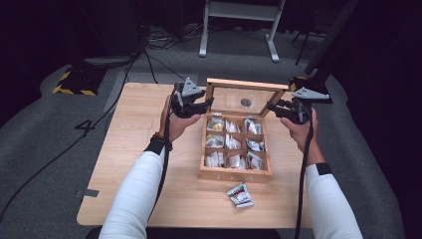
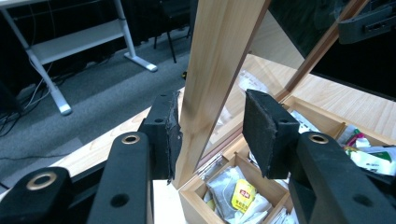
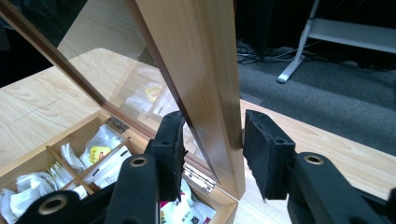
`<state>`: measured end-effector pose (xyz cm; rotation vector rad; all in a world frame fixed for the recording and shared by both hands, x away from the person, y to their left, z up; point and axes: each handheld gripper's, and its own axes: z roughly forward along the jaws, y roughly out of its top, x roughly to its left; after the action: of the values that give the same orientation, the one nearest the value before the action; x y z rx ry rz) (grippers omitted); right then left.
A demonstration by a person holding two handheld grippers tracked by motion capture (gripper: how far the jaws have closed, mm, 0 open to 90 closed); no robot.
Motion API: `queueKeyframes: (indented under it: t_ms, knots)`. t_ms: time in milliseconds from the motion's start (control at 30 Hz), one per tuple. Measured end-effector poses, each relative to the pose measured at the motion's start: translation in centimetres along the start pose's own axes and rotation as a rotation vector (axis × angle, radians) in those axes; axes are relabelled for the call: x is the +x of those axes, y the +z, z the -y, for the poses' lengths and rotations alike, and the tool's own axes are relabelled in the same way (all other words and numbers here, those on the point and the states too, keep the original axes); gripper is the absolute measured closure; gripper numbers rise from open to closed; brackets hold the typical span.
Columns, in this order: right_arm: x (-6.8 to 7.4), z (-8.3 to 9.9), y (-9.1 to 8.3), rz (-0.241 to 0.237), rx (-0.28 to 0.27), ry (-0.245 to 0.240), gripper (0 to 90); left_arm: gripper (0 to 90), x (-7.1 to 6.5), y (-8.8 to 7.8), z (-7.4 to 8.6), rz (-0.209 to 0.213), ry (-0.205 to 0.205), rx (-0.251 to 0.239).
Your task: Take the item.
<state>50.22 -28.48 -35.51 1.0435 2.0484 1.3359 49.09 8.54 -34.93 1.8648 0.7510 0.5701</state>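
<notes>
Lid: wood frame, glass pane, upright.
L gripper: one pad touches lid frame, other apart.
R gripper: straddles frame, grip unclear.
Packets: print too small to read.

wooden box; nine compartments of packets; glass lid standing upright, open

Dim room, grey carpet floor; white desk frame behind, black cables trailing
</notes>
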Motion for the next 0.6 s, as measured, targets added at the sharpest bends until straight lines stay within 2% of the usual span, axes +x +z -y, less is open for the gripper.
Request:
queueKeyframes:
  t_ms: [100, 267, 600]
  knots:
    - [0.2, -0.1, -0.5, -0.004, -0.011, -0.019, 59.3, 56.9, -0.2, -0.2, -0.2, 0.008, 0.011, -0.005]
    - [0.6, 0.1, -1.1, -0.014, 0.008, -0.071, 59.7, 60.5, -0.5, -0.7, -0.3, 0.025, 0.032, -0.018]
    - [1.3, 0.6, -2.1, -0.024, 0.019, -0.094, 59.5, 58.7, -1.3, -1.5, 0.2, 0.029, 0.072, 0.016]
